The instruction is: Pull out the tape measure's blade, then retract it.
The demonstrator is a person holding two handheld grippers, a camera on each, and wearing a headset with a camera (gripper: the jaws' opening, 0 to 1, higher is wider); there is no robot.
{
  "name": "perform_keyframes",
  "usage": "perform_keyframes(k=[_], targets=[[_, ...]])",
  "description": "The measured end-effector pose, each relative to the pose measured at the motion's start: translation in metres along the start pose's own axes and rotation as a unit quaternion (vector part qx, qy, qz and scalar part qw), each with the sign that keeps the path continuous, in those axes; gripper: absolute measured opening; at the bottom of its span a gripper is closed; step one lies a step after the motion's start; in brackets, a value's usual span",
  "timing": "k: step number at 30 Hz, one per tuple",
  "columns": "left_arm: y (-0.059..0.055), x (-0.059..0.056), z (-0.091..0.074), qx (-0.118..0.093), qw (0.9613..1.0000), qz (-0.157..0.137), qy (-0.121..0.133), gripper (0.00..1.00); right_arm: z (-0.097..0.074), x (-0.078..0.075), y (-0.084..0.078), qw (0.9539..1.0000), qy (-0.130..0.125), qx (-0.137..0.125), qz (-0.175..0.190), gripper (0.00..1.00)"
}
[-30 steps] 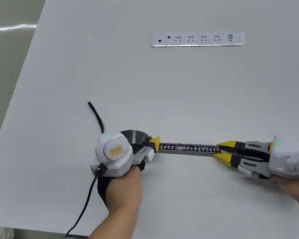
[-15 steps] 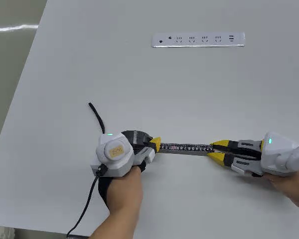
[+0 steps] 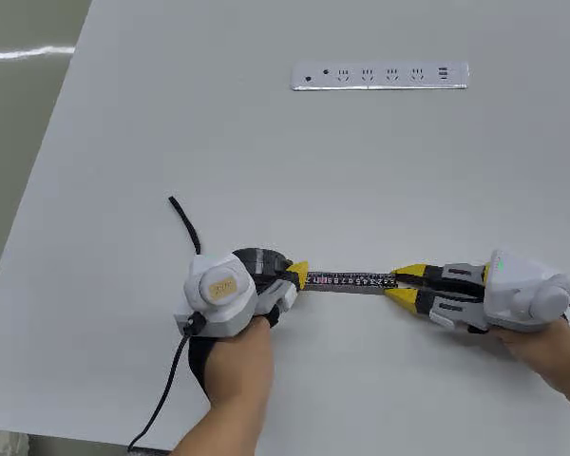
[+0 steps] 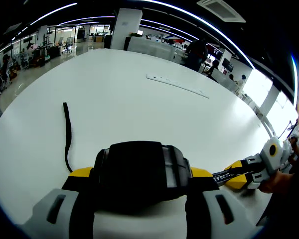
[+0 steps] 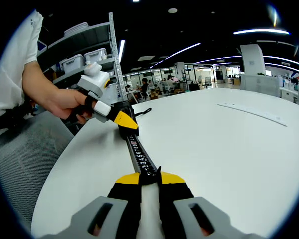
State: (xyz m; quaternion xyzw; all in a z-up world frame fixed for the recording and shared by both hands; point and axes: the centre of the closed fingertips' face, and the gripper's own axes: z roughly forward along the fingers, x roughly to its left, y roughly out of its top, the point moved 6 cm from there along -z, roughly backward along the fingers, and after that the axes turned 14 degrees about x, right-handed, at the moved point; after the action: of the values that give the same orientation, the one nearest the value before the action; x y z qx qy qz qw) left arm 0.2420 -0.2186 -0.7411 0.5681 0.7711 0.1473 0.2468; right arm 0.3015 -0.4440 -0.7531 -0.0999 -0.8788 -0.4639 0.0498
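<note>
- Black tape measure case sits on the white desk close to its near edge, clamped between the yellow-tipped jaws of the left gripper.
- Its blade is drawn out to the right, running roughly parallel to the near edge.
- At the blade's free end the right gripper is clenched on it, the printed numbers leading up to its tips.
- A black strap lies just beyond the left gripper, toward the left edge.
- A power strip lies well apart, towards the far edge.

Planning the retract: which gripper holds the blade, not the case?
The right gripper, pinching the blade at its end; the left gripper clamps the black case.
</note>
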Motion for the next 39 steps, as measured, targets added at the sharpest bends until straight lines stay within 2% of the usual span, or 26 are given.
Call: perform_keyframes(k=[24,39], targets=[[0.000,0.000,0.000,-0.001,1.0000,-0.005,-0.002,0.71,0.019,-0.002,0.003,1.0000,0.008,0.000,-0.001,0.11],[0.000,0.001,0.001,-0.003,1.0000,-0.006,-0.003,0.71,0.035,0.003,0.011,0.9999,0.016,0.001,-0.004,0.11]])
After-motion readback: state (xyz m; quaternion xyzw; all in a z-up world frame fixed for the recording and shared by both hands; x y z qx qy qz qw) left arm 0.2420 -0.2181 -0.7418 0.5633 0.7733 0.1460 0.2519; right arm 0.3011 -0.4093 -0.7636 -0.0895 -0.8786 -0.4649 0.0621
